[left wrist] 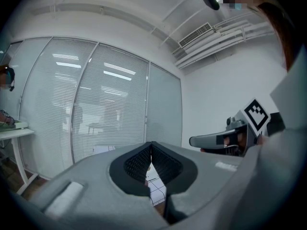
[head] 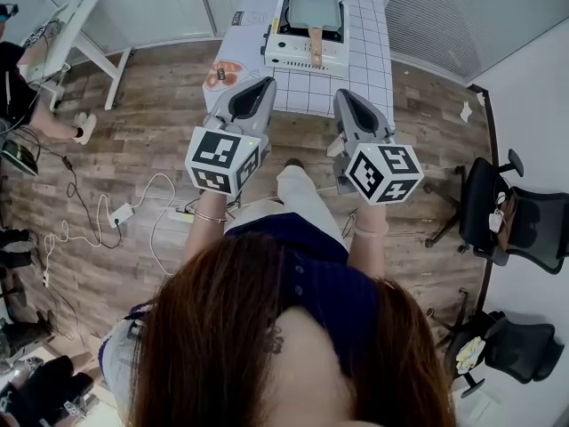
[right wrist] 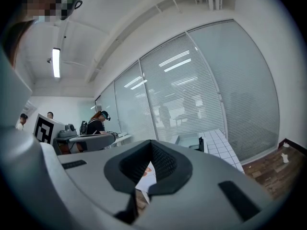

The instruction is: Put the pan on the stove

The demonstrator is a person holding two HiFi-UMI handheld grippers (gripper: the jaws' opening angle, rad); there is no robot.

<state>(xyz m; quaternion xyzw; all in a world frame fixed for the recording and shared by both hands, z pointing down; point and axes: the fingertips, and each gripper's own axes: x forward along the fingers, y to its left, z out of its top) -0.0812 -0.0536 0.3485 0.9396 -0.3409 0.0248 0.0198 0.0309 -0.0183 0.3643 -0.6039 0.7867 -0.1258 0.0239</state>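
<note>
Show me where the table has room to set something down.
Bare table right of the stove, out to its edge, and the near strip in front of the pan handle. Left of the stove is crowded by an orange round item.

A white table with a grid-patterned top is standing at the far side of the wooden floor, and a white item with a round orange print is lying at its near-left corner. To the left, white cables are trailing across the boards to a power strip. Farther left a white desk is standing — a person in a dark top is partly showing beside it. By the right wall a black office chair is standing, with a second chair nearer — a paper scrap is lying farther off. Slatted blinds are covering the glass walls.
</note>
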